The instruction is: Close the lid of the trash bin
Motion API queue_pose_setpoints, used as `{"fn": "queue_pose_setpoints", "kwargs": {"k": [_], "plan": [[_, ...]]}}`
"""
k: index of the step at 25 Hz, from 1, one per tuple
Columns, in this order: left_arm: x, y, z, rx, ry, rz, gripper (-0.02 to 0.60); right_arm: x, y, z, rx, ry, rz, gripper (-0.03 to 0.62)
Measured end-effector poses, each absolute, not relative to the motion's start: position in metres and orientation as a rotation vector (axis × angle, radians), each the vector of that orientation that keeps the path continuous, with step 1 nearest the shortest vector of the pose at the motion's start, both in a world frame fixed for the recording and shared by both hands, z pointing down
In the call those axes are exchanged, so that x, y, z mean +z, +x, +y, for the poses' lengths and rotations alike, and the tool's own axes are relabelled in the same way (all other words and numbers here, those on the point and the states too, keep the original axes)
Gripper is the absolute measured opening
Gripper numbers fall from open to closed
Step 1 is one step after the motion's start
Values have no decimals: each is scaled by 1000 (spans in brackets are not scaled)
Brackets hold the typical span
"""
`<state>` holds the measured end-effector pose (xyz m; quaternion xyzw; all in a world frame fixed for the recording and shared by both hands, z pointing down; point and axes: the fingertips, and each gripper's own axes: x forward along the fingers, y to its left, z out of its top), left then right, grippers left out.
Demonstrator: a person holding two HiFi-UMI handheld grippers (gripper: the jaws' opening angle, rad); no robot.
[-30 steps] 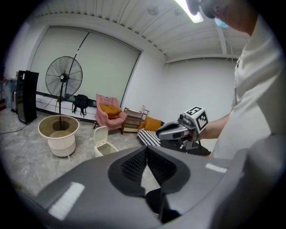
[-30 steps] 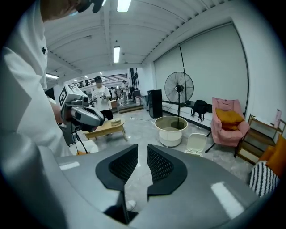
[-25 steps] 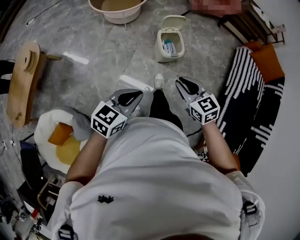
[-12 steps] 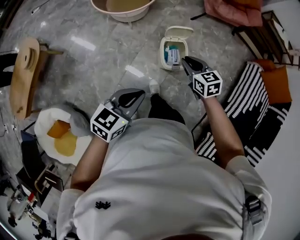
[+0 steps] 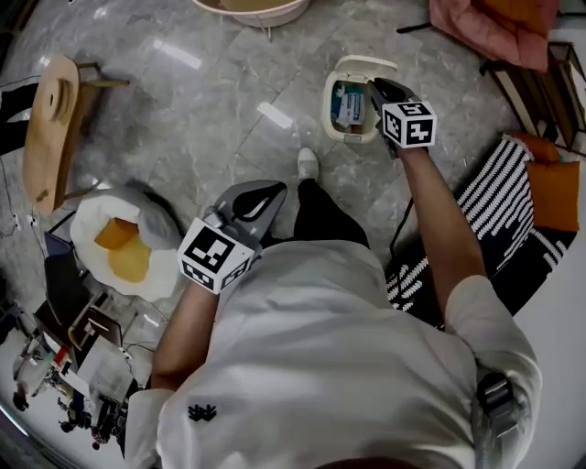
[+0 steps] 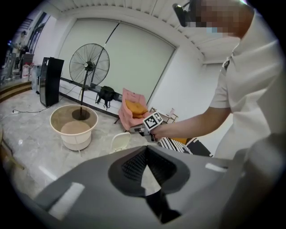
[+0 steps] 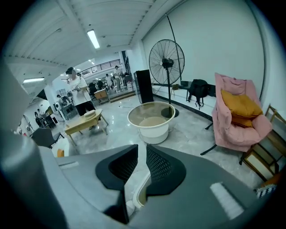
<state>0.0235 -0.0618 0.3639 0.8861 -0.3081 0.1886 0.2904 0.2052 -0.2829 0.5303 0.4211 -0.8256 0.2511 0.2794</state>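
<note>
A small cream trash bin (image 5: 331, 103) stands on the grey floor with its lid (image 5: 362, 64) tipped up and back, and packets show inside. My right gripper (image 5: 374, 84) reaches out over the bin's right rim, just below the lid, shut with only a thin slit between its pads (image 7: 161, 163). In the right gripper view the gripper (image 7: 142, 150) looks past a curved cream edge of the bin (image 7: 139, 193). My left gripper (image 5: 273, 188) stays near my body, shut and empty. In the left gripper view the gripper (image 6: 145, 150) faces the raised lid (image 6: 119, 141).
A cream basin (image 5: 247, 7) stands beyond the bin. A wooden stool (image 5: 46, 137) and a white-and-yellow cushion (image 5: 124, 256) lie to the left. A striped rug (image 5: 499, 229) and a pink chair (image 5: 481, 23) are on the right. A standing fan (image 7: 166, 58) is by the wall.
My right gripper has gone forward from beside my body to the bin's rim. The left gripper has stayed close to my body. The bin's lid remains up.
</note>
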Motion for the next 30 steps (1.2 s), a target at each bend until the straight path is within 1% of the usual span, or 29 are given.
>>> {"fn": "queue_pose_setpoints", "kwargs": {"k": [8, 14, 30], "plan": [[378, 26, -79, 517, 2306, -853, 57, 576, 221, -356, 709, 1194, -2133, 57], [385, 24, -93, 513, 2277, -874, 57, 606, 230, -390, 744, 1227, -2071, 57], [399, 21, -108, 536, 2237, -868, 57, 661, 244, -409, 897, 1252, -1963, 57]]}}
